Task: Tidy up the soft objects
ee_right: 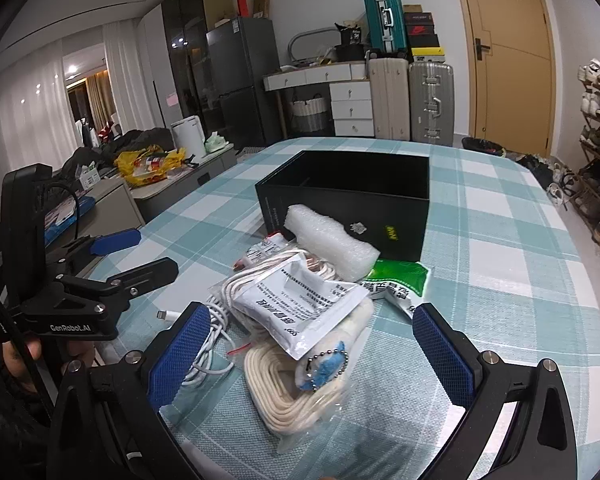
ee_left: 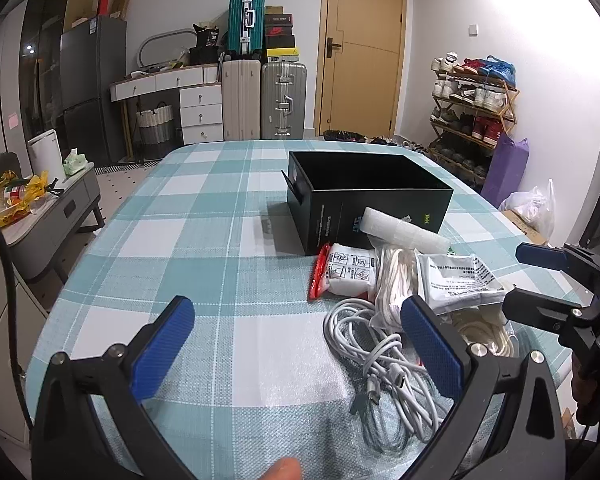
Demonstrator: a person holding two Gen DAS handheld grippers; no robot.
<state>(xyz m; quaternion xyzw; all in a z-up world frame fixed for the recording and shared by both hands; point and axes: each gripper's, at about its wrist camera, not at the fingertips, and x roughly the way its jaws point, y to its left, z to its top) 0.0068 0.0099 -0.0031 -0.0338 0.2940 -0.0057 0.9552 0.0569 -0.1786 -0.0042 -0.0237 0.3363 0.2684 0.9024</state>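
- The left gripper (ee_left: 297, 344) is being held with jaws spread, nothing between them.
- The right gripper (ee_right: 312, 352) is likewise being held spread above the rope bundle (ee_right: 300, 392).
- The pile is lying just before the black box (ee_right: 348, 196); the green packet (ee_right: 400, 280) is being partly hidden beneath the bubble wrap roll (ee_right: 328, 236).

From the left wrist view, bare teal-and-white checked tablecloth (ee_left: 203, 240) lies open from 9 to 12 o'clock, while toward 1 to 3 o'clock the open black cardboard box (ee_left: 364, 200), tangled white charging cable (ee_left: 376, 356) and white printed plastic pouches (ee_left: 456, 280) block passage.
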